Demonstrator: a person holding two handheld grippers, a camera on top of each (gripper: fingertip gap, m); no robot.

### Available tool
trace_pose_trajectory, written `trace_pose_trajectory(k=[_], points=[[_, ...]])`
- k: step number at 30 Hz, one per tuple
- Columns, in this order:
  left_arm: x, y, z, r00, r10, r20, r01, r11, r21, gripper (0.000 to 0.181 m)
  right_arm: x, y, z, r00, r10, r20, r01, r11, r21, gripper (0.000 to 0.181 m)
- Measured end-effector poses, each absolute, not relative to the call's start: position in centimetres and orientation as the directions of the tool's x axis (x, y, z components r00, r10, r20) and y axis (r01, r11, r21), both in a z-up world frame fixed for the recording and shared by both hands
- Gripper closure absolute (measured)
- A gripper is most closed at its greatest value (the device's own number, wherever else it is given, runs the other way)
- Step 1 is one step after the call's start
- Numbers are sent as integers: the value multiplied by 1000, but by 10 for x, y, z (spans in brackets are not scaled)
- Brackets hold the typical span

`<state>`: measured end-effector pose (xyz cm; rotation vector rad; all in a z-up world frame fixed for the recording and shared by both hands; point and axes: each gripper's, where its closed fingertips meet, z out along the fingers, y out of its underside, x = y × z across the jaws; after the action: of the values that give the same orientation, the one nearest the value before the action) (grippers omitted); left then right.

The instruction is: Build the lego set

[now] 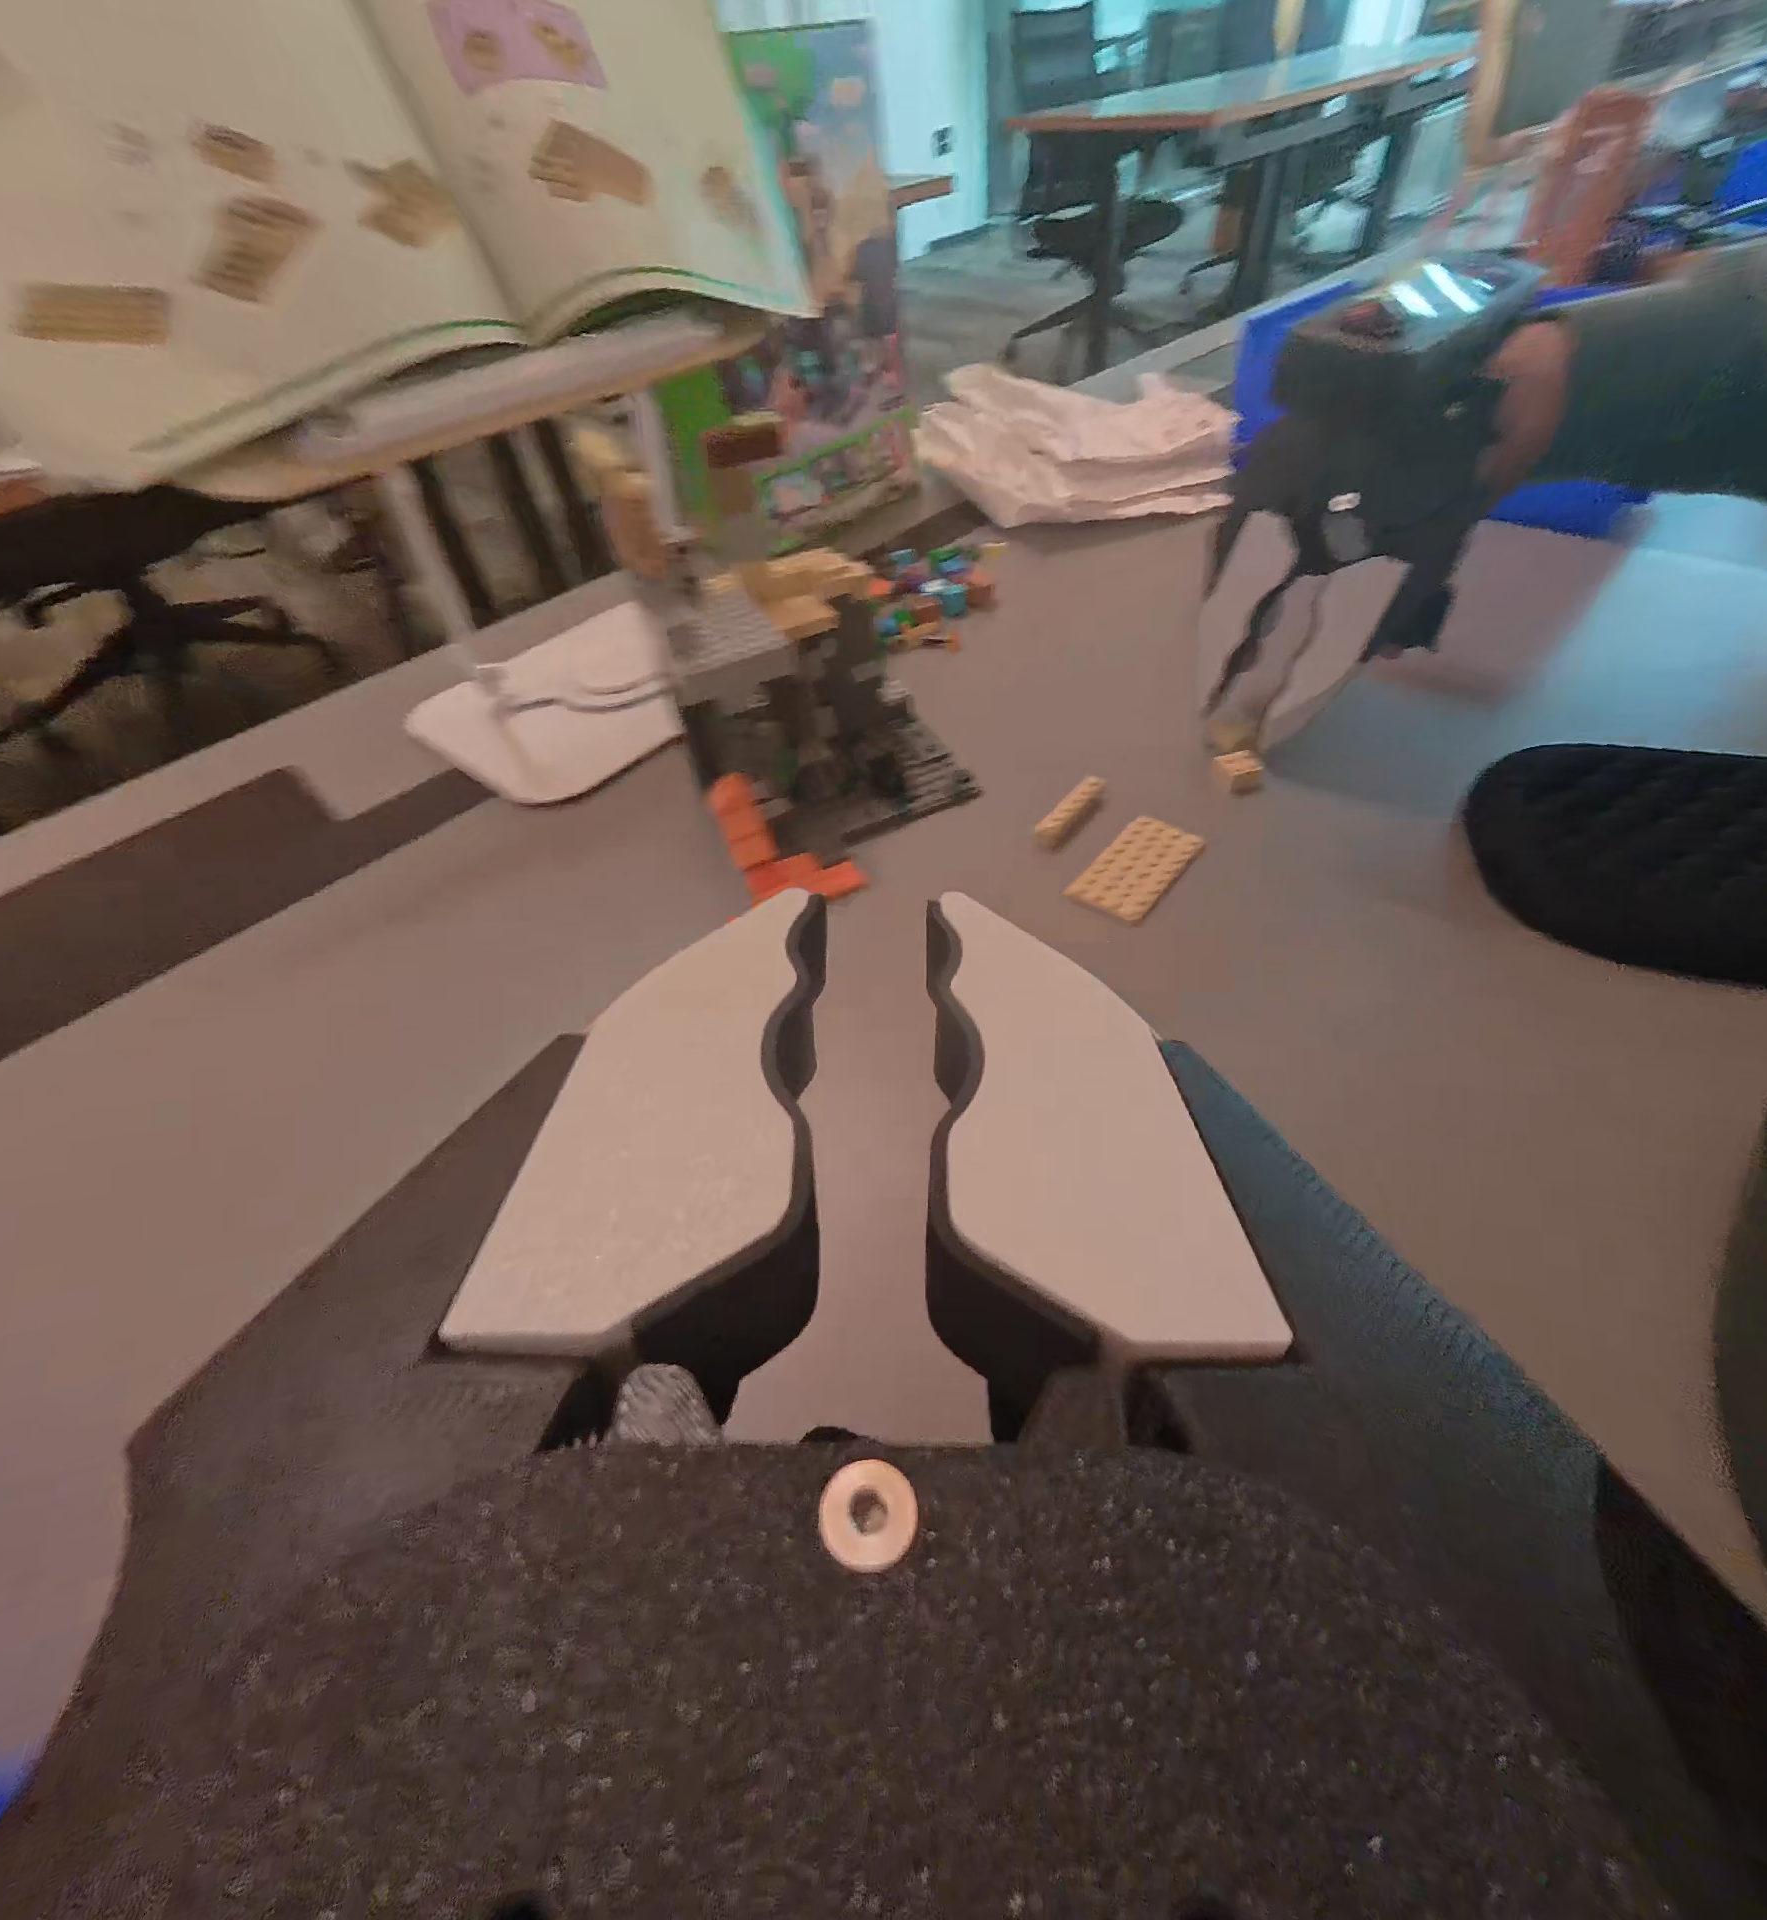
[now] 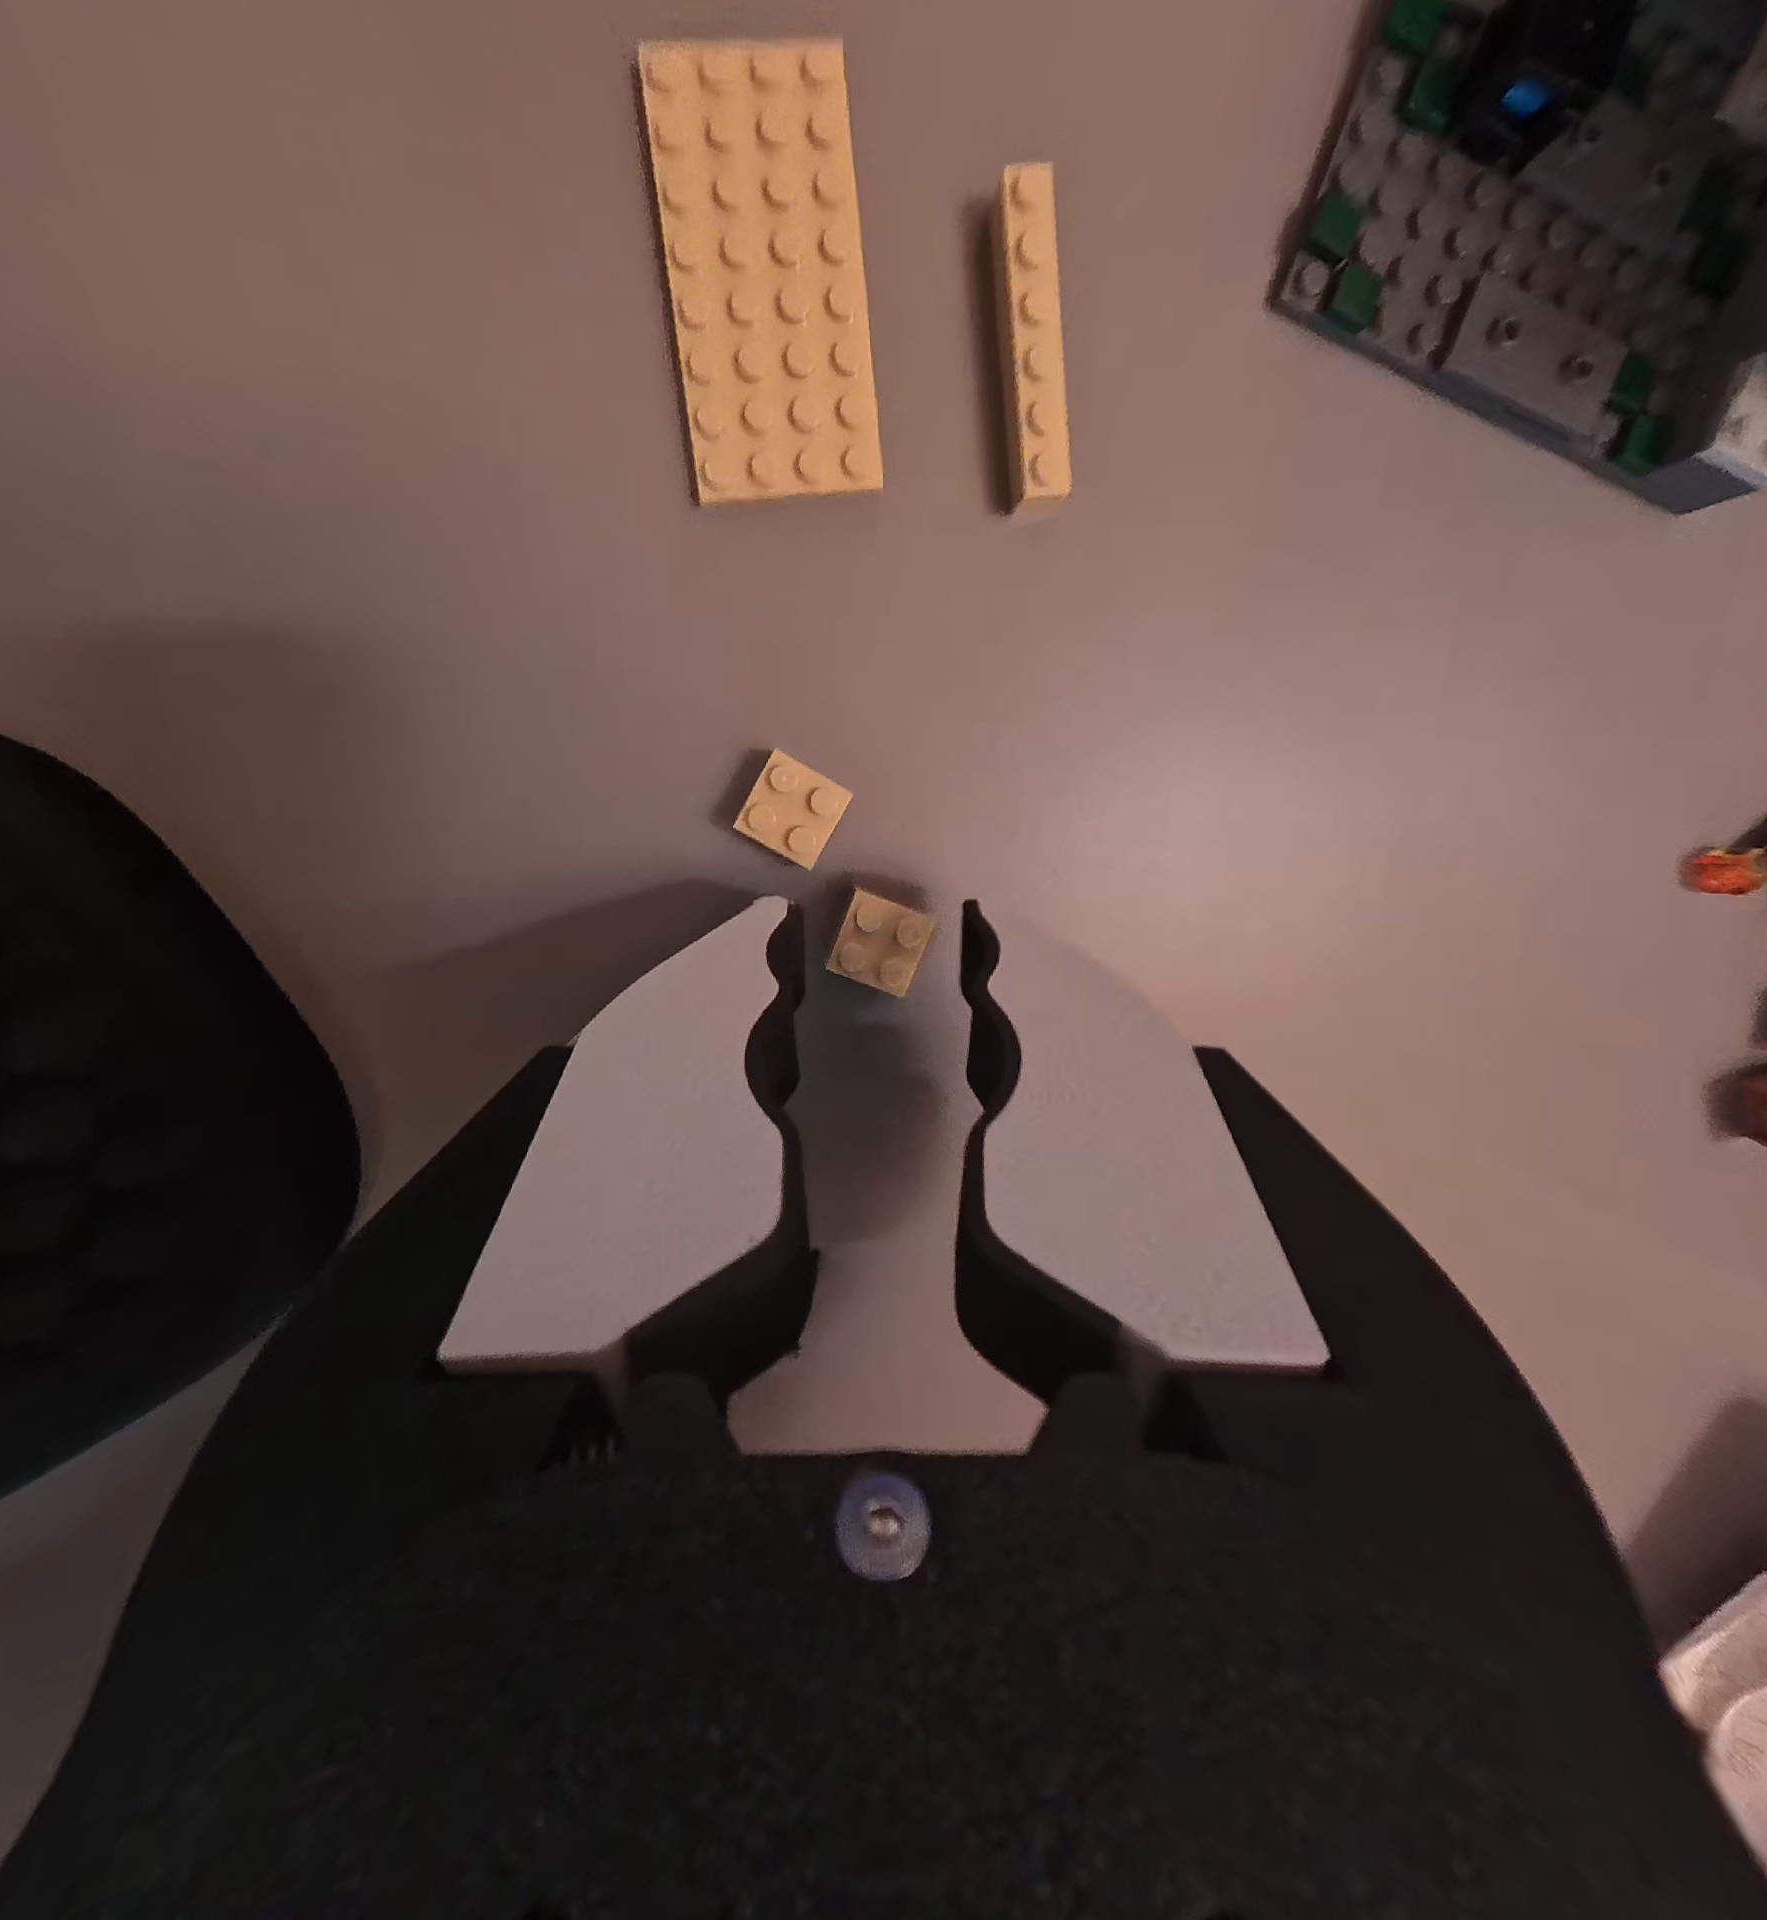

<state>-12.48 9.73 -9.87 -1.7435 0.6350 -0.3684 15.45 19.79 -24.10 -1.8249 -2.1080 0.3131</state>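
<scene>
The right gripper (image 2: 877,914) points down at the grey table (image 2: 1222,727) with its jaws apart and nothing held, and a small tan two-by-two plate (image 2: 879,942) lies between its fingertips, turned a little askew to them and seemingly touching neither. To take it cleanly, I judge the jaws should come down level around it and turn slightly so the pads meet two flat sides, not corners, and close gently so the thin piece does not skid or flip. Just ahead and slightly left lies a second two-by-two plate (image 2: 793,806), close enough to be nudged. Farther ahead lie a large tan plate (image 2: 759,270) and, to its right, a narrow tan strip (image 2: 1035,332); far right ahead stands the partly built grey model (image 2: 1502,249). The left gripper (image 1: 874,909) is held above bare table, jaws narrowly apart and empty, with orange bricks (image 1: 785,847) and the model (image 1: 806,707) ahead of it.
</scene>
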Motion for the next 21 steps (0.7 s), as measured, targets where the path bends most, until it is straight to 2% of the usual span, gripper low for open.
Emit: trace_pose_trajectory(k=[1,5,9,13,15,21], points=[[-147,95,-89,830,-548,-102,-237,-181,-955,163,152,198,-236,-108,988,106,902,142,-407,151],[-251,88,-66,919,-340,-198,-309,-313,-898,160,144,202,-219,-39,994,101,847,87,-525,147],[-353,89,-84,940,-239,-241,-336,-551,-763,154,139,203,-212,-2,996,91,806,56,-590,147],[-425,96,-130,837,-389,-384,-544,-664,-513,146,138,198,-213,0,997,82,798,49,-601,147],[-454,95,-157,776,-476,-415,-619,-702,-353,142,140,194,-214,0,997,77,799,46,-599,147],[-498,98,-215,662,-655,-364,-729,-676,-109,139,153,185,-217,30,999,41,801,0,-599,147]])
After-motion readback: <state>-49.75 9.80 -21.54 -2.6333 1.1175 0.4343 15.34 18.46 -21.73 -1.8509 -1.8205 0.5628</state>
